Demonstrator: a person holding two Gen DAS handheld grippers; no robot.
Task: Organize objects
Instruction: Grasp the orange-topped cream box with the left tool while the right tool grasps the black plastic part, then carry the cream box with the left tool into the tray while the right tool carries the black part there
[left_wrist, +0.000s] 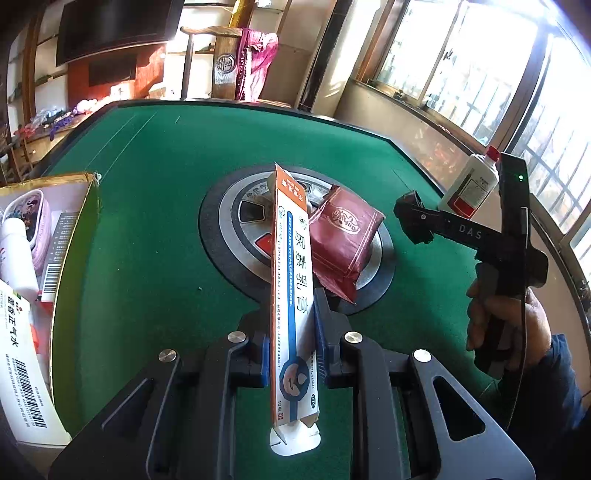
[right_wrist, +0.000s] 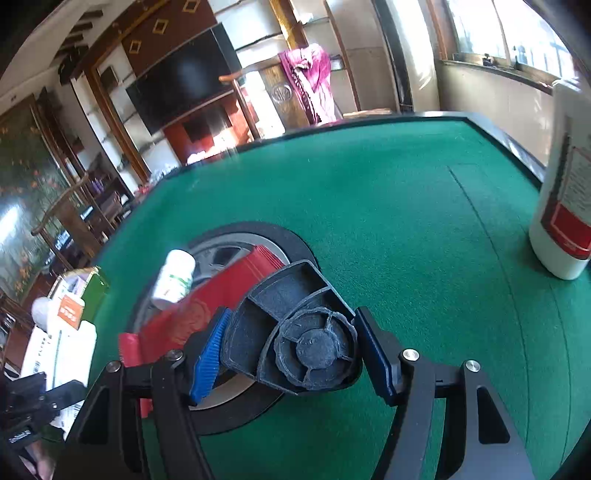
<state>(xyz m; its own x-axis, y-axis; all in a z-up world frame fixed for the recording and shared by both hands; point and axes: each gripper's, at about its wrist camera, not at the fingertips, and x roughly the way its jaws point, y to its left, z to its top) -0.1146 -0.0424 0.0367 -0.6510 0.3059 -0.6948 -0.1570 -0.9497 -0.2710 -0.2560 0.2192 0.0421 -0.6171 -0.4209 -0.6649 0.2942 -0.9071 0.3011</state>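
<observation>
My left gripper (left_wrist: 291, 325) is shut on a long white, orange and blue ointment box (left_wrist: 291, 280), which sticks out forward over the green felt table (left_wrist: 147, 206). In the right wrist view my right gripper (right_wrist: 293, 325) has its blue pads (right_wrist: 208, 354) against both sides of a black fan-shaped plastic part with a round knob (right_wrist: 295, 332). From the left wrist view the right gripper (left_wrist: 417, 218) shows at the right, held by a hand (left_wrist: 495, 317), with the black part (left_wrist: 410, 210) at its tip.
A dark red packet (left_wrist: 343, 236) lies on the table's round centre disc (left_wrist: 229, 221), with a small white green-labelled bottle (right_wrist: 175, 277) beside it. A tall white bottle (left_wrist: 469, 188) stands near the right edge. An open cardboard box (left_wrist: 74, 236) holding several items sits at the left.
</observation>
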